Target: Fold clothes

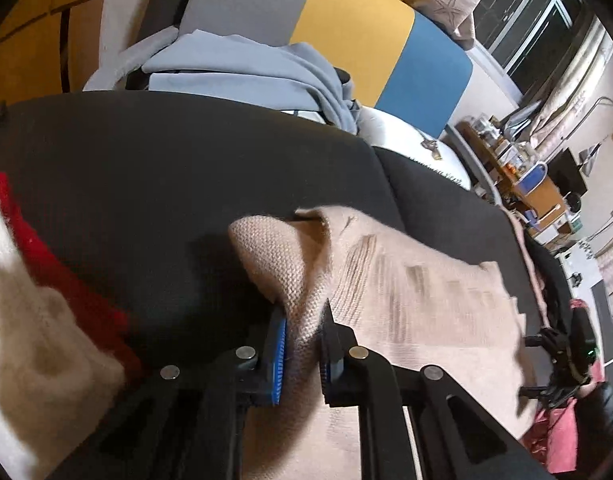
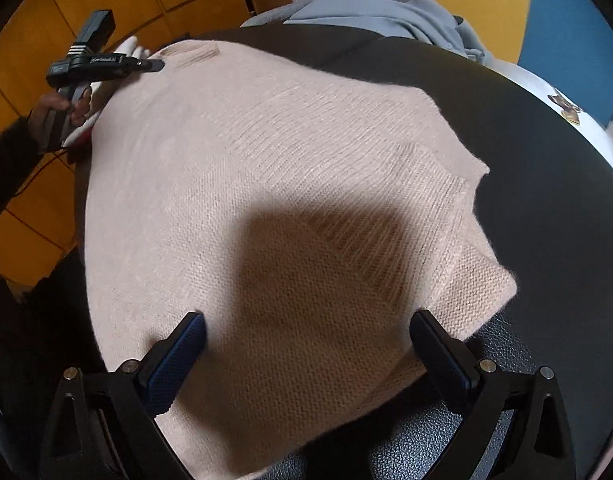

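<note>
Knitwear in pale pink — a sweater (image 2: pixel 266 184) — is spread over a dark upholstered seat (image 1: pixel 166 152), most of it lying flat, with ribbed bands running across the knit. Its long axis cannot be settled through the fisheye; in the right wrist view it seems to run from the near edge between the right jaws toward the far left corner, where a ribbed cuff or hem is seen.

That far corner is pinched by the left gripper (image 1: pixel 302 344): its jaws are nearly closed, with a bunched fold of knit between the blue pads and the cloth raised into a small peak just ahead of them. The right gripper (image 2: pixel 306 344) hangs above the near part of the sweater with its jaws spread wide and nothing between them; its shadow falls on the fabric.

A fold appears to be in hand at the left corner. It would be done well if the pinched edge were kept taut, carried low across the body and laid so that edges meet squarely — the loose knit is judged likely to stretch or sag if lifted high. The open right jaws could be used to pin or steady the near side.

Farther out, a grey-blue garment (image 1: pixel 242 64) lies against the seat back, and a red and cream cloth (image 1: pixel 46 280) sits at the left
</note>
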`<state>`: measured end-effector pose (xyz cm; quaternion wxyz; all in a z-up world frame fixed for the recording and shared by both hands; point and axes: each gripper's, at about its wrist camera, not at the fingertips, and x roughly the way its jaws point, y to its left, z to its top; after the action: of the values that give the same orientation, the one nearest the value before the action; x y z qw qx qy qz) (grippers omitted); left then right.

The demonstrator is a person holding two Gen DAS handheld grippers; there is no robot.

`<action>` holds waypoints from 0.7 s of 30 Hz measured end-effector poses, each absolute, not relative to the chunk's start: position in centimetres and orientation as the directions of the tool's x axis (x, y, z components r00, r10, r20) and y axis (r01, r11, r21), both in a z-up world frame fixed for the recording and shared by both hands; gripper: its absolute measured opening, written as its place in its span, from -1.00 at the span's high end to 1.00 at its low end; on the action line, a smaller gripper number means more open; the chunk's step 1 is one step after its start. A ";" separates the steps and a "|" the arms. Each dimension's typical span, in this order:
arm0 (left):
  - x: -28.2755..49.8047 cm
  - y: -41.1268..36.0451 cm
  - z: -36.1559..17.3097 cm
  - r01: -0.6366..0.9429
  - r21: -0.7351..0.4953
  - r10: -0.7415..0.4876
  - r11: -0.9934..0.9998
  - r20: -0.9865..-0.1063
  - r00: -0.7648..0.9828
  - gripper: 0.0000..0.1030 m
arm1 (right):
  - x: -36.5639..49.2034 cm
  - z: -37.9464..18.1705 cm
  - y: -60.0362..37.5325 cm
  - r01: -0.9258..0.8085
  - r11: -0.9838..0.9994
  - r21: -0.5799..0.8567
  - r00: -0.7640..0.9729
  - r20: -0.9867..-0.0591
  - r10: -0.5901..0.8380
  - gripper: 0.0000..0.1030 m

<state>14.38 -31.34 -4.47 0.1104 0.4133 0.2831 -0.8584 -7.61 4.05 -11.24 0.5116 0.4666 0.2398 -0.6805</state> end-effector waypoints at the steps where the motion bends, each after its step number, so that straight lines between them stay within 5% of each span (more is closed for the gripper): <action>1: 14.5 -31.5 -4.3 0.420 -0.411 0.055 -0.809 -0.765 -0.642 0.76 | -7.4 -11.2 4.2 0.921 -0.363 0.143 -0.050 -0.879 -0.474 -1.00; 14: 14.6 -30.7 -1.7 0.374 -0.433 0.091 -0.820 -0.744 -0.662 0.76 | -4.7 -9.4 4.8 0.974 -0.222 0.050 -0.049 -0.907 -0.418 -1.00; 21: 14.8 -28.1 2.1 0.290 -0.576 0.224 -0.765 -0.659 -0.718 0.77 | -5.5 -11.7 7.0 0.969 -0.233 0.081 -0.026 -0.906 -0.422 -1.00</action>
<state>14.81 -28.14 2.12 0.0192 0.3747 0.3425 -0.8614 -5.46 6.97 -11.74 0.5378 0.4448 0.3074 -0.6469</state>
